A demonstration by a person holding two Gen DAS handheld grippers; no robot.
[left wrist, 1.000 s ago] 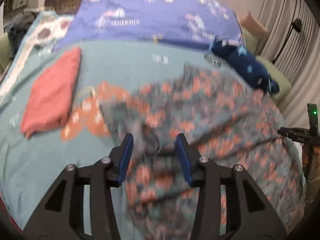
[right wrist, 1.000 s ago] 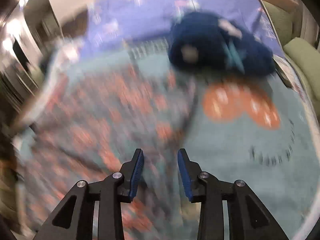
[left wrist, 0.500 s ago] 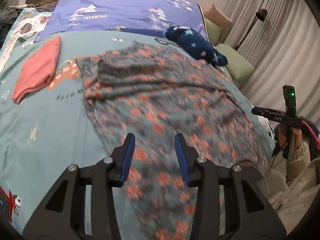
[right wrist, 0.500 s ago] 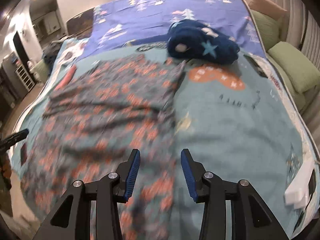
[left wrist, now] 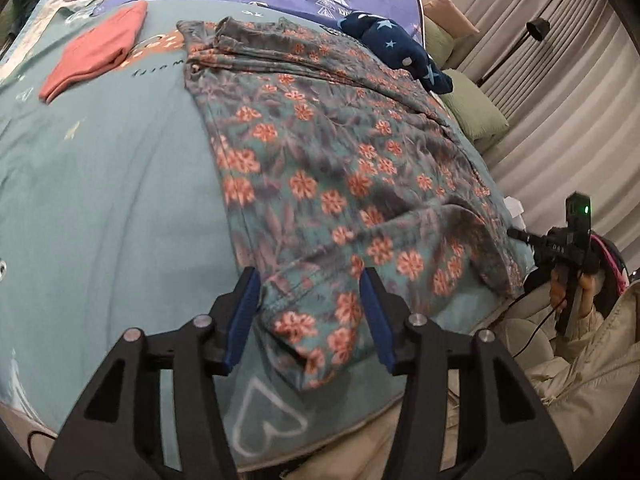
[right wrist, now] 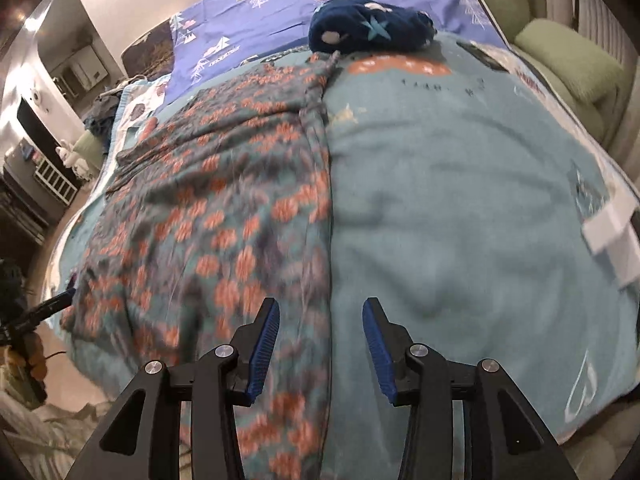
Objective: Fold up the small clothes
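Left wrist: floral garment on bed

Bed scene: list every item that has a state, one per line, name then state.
Floral garment: spread on the bed, wrinkled, not yet folded.
Pink garment: folded, lying apart from the floral one.
Navy star garment: bunched in a heap near the pillow end.
Left gripper: closing, over the floral garment's near corner, pads not pressing it.
Right gripper: open, over the floral garment's edge, holding nothing.
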